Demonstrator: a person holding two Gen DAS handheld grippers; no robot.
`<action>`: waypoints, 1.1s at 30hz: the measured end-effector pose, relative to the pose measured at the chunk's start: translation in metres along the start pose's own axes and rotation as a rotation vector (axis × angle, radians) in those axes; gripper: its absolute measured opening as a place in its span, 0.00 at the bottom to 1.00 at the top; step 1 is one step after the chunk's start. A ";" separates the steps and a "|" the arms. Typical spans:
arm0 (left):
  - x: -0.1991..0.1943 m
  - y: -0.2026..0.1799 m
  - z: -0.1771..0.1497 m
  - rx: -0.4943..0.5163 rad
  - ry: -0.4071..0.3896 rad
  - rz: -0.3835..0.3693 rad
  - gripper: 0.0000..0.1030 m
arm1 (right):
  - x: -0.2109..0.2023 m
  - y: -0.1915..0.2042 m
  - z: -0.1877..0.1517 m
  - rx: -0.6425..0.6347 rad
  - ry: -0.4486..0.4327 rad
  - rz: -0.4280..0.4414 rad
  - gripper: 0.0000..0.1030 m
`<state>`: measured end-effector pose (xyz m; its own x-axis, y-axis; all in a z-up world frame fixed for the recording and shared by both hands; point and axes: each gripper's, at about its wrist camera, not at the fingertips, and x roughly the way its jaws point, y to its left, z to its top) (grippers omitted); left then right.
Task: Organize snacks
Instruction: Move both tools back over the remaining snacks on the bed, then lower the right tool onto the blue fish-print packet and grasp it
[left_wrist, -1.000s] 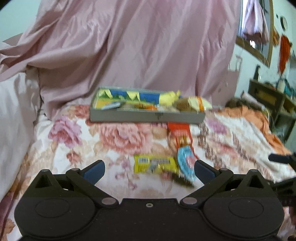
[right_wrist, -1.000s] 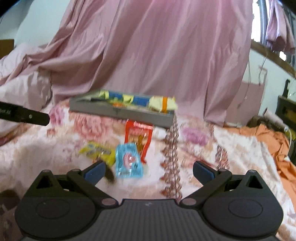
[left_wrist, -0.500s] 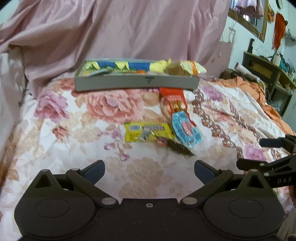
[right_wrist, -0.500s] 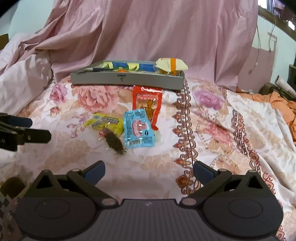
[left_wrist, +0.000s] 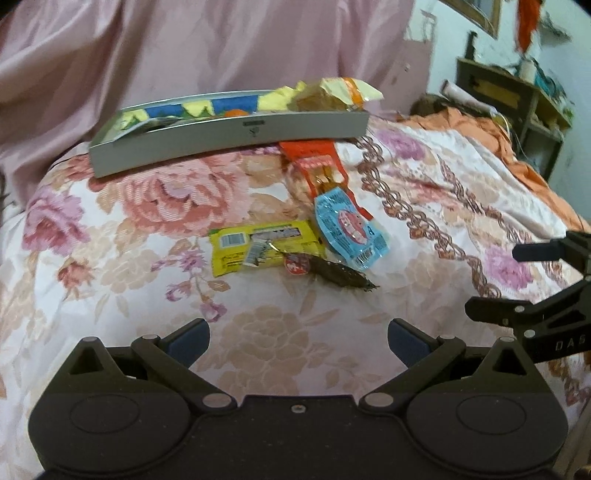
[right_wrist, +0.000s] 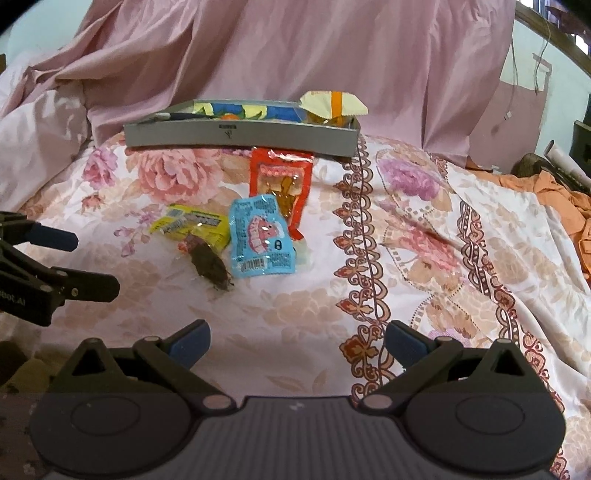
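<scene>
While both tools, left tool (left_wrist: 298, 338) and right tool (right_wrist: 297, 339), gape empty, four loose snack packets (right_wrist: 263, 236) lie near one gray tray (right_wrist: 240, 138) on the bed (right_wrist: 424, 236).

Four snack packets (right_wrist: 263, 236) lie clustered on the floral bedspread (right_wrist: 424, 229) before the grey tray (right_wrist: 240, 138)

Floral bedspread (right_wrist: 424, 236) in pink and peach, spread flat across the foreground. Behind it, pink satin sheet (right_wrist: 295, 48) draped in folds as a backdrop. To the right, crumpled orange cloth (left_wrist: 491, 136), then a wooden shelf unit (left_wrist: 517, 96) against a pale blue-green wall (left_wrist: 443, 40). Soft, even indoor light.
</scene>
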<state>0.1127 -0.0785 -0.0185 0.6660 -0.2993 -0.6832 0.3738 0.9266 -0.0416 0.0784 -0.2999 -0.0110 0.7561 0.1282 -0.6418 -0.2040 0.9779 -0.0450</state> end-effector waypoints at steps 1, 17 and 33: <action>0.003 -0.001 0.001 0.017 0.004 -0.003 0.99 | 0.001 0.000 0.000 0.001 0.005 -0.003 1.00; 0.050 -0.011 0.025 0.137 0.067 -0.093 0.99 | 0.028 -0.021 0.018 0.037 -0.063 0.030 1.00; 0.065 0.034 0.036 -0.457 0.059 0.031 0.99 | 0.086 -0.013 0.040 -0.159 -0.158 0.123 0.93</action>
<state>0.1914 -0.0743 -0.0380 0.6295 -0.2685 -0.7291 0.0222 0.9442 -0.3285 0.1710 -0.2951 -0.0349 0.8048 0.2807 -0.5229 -0.3862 0.9167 -0.1022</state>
